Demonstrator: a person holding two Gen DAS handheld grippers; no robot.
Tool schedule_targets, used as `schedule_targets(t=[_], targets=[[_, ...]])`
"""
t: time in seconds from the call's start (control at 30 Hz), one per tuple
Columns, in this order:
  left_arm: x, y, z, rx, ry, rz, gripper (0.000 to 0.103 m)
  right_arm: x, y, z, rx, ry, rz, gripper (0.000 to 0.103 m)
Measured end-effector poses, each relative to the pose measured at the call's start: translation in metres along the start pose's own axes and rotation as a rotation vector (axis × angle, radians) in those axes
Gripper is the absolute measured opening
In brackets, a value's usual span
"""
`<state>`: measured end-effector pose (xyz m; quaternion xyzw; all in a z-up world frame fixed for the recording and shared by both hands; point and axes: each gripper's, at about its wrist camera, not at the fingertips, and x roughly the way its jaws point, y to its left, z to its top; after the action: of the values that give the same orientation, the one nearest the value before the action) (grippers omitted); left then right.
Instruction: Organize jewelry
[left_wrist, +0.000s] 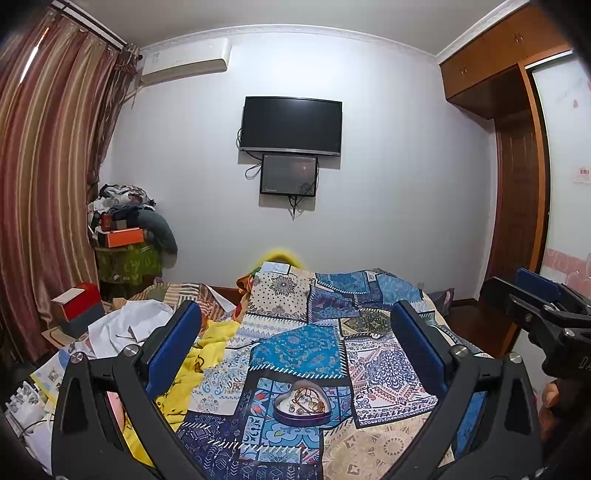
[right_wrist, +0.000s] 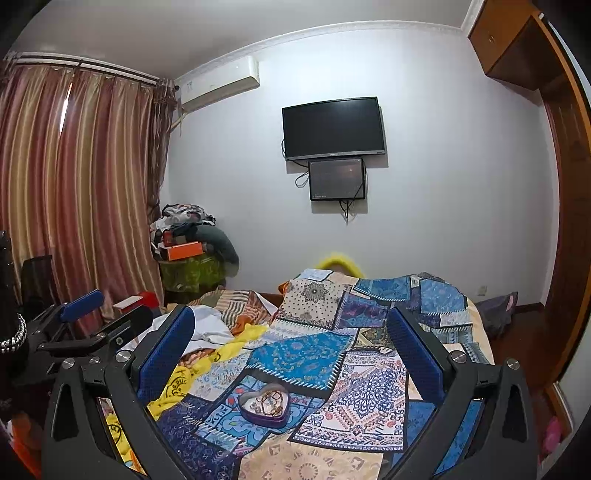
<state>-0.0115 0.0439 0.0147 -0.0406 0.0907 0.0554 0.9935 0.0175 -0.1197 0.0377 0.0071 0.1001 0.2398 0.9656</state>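
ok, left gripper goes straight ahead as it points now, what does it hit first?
Probably nothing close: the left gripper, open and empty, aims above the heart-shaped jewelry box, so likely the patchwork quilt farther up the bed. Depth is unclear.

A home bedroom: a bed (left_wrist: 295, 332) under a patchwork quilt (right_wrist: 332, 354), striped curtains (left_wrist: 48, 166), a television (left_wrist: 291, 123) on the wall, an air conditioner (right_wrist: 221, 83), wooden wardrobe (left_wrist: 509, 110), clothes piled (right_wrist: 188, 221) in the corner.

I am looking at the bed (left_wrist: 388, 373) — a patchwork quilt (left_wrist: 295, 347) is covering it, with a heart-shaped tin (left_wrist: 303, 404) of jewelry (left_wrist: 308, 398), a yellow cloth (left_wrist: 207, 347) and a white garment (left_wrist: 129, 325) lying on top.
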Motion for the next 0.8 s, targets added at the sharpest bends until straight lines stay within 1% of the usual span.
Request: schedule_targets(t=[0.8], targets=[[0.0068,0.0020,-0.0049,-0.002,0.019,-0.009,0.102,0.0040,-0.0049,-0.0035,0.027,0.029,-0.003,0.103]])
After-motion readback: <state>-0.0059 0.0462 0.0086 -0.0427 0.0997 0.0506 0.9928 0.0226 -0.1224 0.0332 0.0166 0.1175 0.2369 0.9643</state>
